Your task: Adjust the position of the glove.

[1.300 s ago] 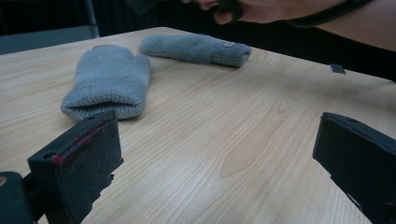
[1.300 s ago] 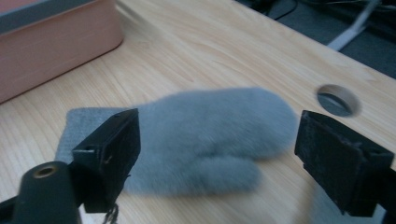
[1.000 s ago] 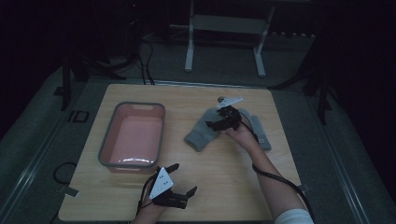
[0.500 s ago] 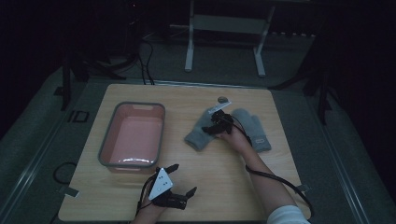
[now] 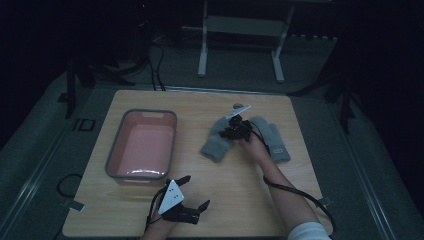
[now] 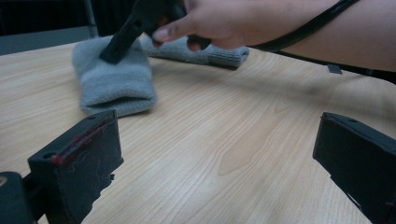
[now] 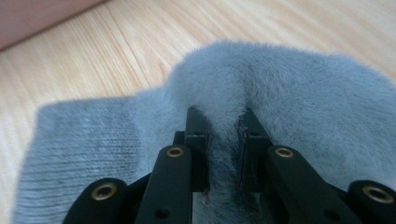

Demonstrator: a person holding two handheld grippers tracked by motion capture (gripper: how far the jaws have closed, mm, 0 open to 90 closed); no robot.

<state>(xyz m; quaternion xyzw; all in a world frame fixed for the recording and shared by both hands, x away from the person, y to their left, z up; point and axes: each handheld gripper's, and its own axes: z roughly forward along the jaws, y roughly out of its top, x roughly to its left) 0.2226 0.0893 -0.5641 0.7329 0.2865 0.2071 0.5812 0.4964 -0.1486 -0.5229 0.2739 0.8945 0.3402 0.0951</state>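
Right gripper view: my right claw (image 7: 223, 154) pinches only a thin fold of the grey mitten (image 7: 289, 84), which may slip on lifting; left claw (image 6: 215, 163) idles released.

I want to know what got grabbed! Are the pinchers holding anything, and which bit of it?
The right gripper pinches a ridge of fabric on the left grey mitten, mid-body. The left gripper is open, holding nothing.

My high view looks forward and down on the whole table (image 5: 240, 200), my left gripper view looks low across its near edge, my right gripper view sits close above the grey mitten (image 7: 289, 88), which all three views share.
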